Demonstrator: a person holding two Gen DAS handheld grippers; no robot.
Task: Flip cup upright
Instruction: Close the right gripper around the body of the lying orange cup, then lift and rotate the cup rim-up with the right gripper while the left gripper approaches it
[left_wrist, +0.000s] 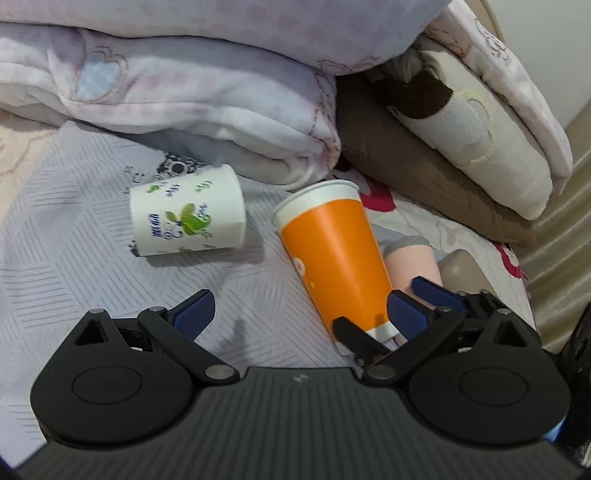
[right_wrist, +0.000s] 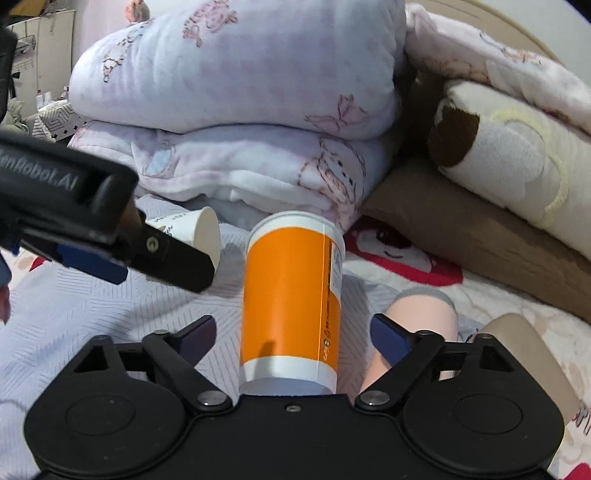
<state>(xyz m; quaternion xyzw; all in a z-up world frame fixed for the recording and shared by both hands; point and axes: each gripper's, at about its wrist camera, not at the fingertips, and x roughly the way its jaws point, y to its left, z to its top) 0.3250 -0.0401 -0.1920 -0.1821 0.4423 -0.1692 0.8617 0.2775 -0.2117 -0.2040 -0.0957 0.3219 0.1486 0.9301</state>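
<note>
my left gripper (left_wrist: 299, 314) sits low in the left wrist frame, fingers spread wide, nothing between them. the orange cup (left_wrist: 334, 258) lies just right of centre there, white rim toward the top of the frame, base down by my right finger pad (left_wrist: 404, 312); i cannot tell whether that pad touches it.

in the right wrist frame my right gripper (right_wrist: 293, 338) is also spread, one finger either side of the orange cup (right_wrist: 291, 302), with a gap on both sides. the cup runs up the middle of the frame, base at the gripper body.

the white cup (left_wrist: 186, 218) with green print lies on its side at centre left of the left wrist frame, on the grey patterned sheet (left_wrist: 74, 258).

folded pink blankets (right_wrist: 236, 110) fill the top of both frames. a brown pillow (right_wrist: 461, 229) sits at the right.
</note>
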